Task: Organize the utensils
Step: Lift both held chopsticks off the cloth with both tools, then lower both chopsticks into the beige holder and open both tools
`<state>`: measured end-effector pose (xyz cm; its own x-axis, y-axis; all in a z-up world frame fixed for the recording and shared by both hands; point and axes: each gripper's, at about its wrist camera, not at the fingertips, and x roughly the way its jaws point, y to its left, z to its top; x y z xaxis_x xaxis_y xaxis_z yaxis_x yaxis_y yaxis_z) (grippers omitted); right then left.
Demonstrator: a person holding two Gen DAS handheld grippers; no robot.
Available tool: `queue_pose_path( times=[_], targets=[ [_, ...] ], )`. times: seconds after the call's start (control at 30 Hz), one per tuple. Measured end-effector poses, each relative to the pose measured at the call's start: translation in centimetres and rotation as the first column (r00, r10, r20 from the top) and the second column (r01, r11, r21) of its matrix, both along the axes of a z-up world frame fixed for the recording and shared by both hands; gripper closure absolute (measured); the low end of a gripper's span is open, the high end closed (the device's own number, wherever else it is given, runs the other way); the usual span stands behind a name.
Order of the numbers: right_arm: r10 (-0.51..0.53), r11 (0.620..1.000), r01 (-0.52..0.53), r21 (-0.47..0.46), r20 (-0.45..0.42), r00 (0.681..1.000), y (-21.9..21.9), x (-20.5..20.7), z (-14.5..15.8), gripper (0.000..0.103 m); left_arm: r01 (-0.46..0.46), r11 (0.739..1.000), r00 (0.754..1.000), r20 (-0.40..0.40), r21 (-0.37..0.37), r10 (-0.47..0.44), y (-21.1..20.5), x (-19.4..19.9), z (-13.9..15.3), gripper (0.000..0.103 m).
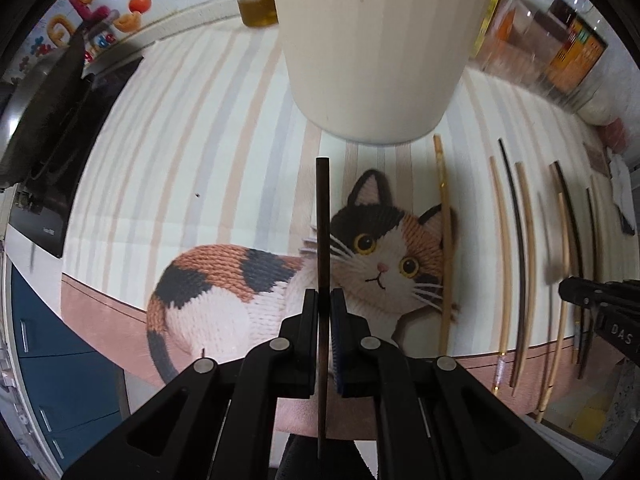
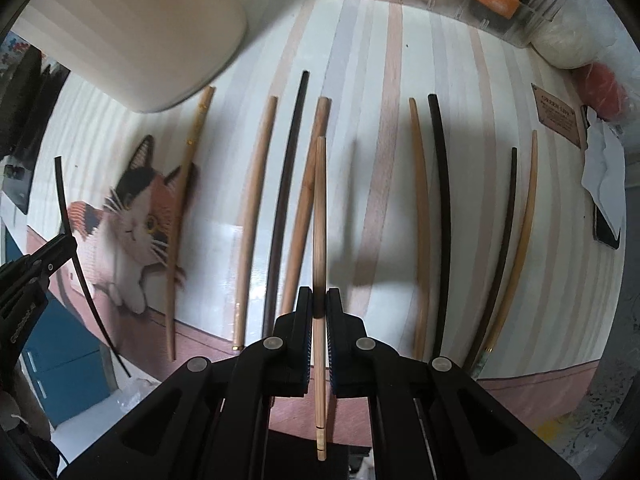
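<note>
Jaws pinch slim sticks: left gripper [image 1: 324, 300] dark chopstick [image 1: 322, 216]; right gripper [image 2: 319, 300] pale, perhaps bamboo chopstick [image 2: 319, 208].

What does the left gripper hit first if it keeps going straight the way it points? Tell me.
Probably the table mat, near the printed cat. The left gripper, shut on a dark chopstick, points steeply down at it. The chopstick's tip would land first, just short of the cream container; depth is uncertain.
</note>
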<state>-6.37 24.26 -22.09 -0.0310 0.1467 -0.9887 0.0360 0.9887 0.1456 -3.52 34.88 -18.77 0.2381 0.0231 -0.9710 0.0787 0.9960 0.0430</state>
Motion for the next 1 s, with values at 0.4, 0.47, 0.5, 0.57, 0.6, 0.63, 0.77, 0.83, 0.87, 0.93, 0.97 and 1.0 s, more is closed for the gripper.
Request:
queue_pose_path(
  times=[0.4, 0.47, 0.5, 0.57, 0.6, 0.63, 0.77, 0.83, 0.87, 0.93, 0.97, 1.0],
  targets=[
    [-0.037, 0.997, 0.028, 0.067, 0.129, 0.991, -1.7, 0.4, 5.7, 0.097, -0.032, 0.999, 0.994, 0.1, -0.008, 0.033, 9.2, -4.6, 6.4, 0.1],
    [-0.051, 0.995, 0.035, 0.096, 0.167, 0.985, -1.9, 0.6, 6.7, 0.097, -0.037, 0.999, 0.993, 0.115, -0.014, 0.038, 10.5, -5.2, 7.3, 0.1],
    [-0.053, 0.994, 0.035, 0.101, 0.181, 0.982, -2.0, 0.5, 7.3, 0.097, -0.04, 0.999, 0.992, 0.121, -0.014, 0.042, 9.1, -4.0, 8.3, 0.1],
    [-0.063, 0.993, 0.041, 0.11, 0.205, 0.977, -1.4, 1.2, 7.6, 0.097, -0.041, 0.999, 0.989, 0.14, -0.02, 0.043, 10.1, -4.6, 9.4, 0.1],
    [-0.065, 0.993, 0.041, 0.113, 0.213, 0.975, -1.0, 1.4, 7.4, 0.097, -0.04, 0.999, 0.988, 0.15, -0.025, 0.044, 11.2, -5.1, 9.5, 0.1],
    [-0.072, 0.991, 0.044, 0.123, 0.226, 0.971, -1.1, 1.5, 8.0, 0.097, -0.042, 0.999, 0.986, 0.158, -0.026, 0.046, 6.8, -5.3, 10.8, 0.1],
    [-0.098, 0.987, 0.058, 0.152, 0.271, 0.958, -1.0, 1.9, 9.8, 0.097, -0.048, 0.997, 0.975, 0.212, -0.054, 0.059, 8.1, -6.7, 14.2, 0.1],
    [-0.12, 0.982, 0.066, 0.178, 0.31, 0.943, -1.3, 2.2, 11.7, 0.097, -0.052, 0.996, 0.968, 0.242, -0.069, 0.067, 6.9, -5.3, 14.9, 0.1],
    [-0.128, 0.98, 0.067, 0.19, 0.33, 0.935, -1.3, 2.4, 12.6, 0.097, -0.054, 0.995, 0.961, 0.268, -0.083, 0.075, 8.1, -6.1, 16.5, 0.1],
    [-0.143, 0.975, 0.066, 0.213, 0.369, 0.918, -1.4, 2.9, 14.6, 0.097, -0.055, 0.993, 0.947, 0.31, -0.107, 0.086, 6.4, -3.6, 17.8, 0.1],
    [-0.148, 0.973, 0.061, 0.225, 0.396, 0.906, -1.4, 3.3, 16.0, 0.097, -0.056, 0.991, 0.937, 0.336, -0.125, 0.096, 7.3, -4.1, 19.5, 0.1],
    [-0.152, 0.97, 0.055, 0.235, 0.42, 0.895, -1.4, 3.6, 17.2, 0.097, -0.055, 0.989, 0.928, 0.358, -0.141, 0.103, 7.2, -3.9, 20.3, 0.1]
  ],
)
